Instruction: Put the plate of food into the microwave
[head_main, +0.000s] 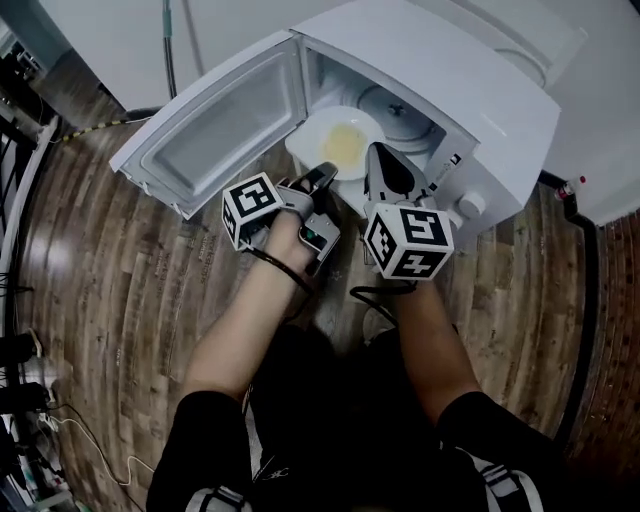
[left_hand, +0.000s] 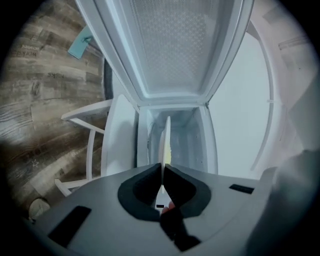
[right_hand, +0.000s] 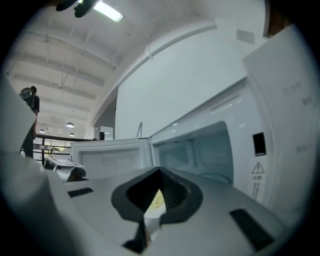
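GRIP: left gripper (head_main: 320, 182) and right gripper (head_main: 384, 170) both pinch plate (head_main: 308, 138) rim | RISK: plate may tilt, spilling food (head_main: 345, 146) | CAUSE: uneven lift over microwave (head_main: 490, 95) sill

White microwave (head_main: 500, 90) at one o'clock. White door (head_main: 215, 125) at eleven, its window dotted with a fine grey mesh. White plate (head_main: 305, 150) with pale yellow food (head_main: 347, 143). Black square markers on white for the left cube (head_main: 250, 205) and right cube (head_main: 408, 240). Black fingers (left_hand: 145, 187). Brown wood-plank floor (head_main: 90, 280), streaked light and dark. Black sleeves (head_main: 200, 440) at six. Black cable (head_main: 590, 300) at three.
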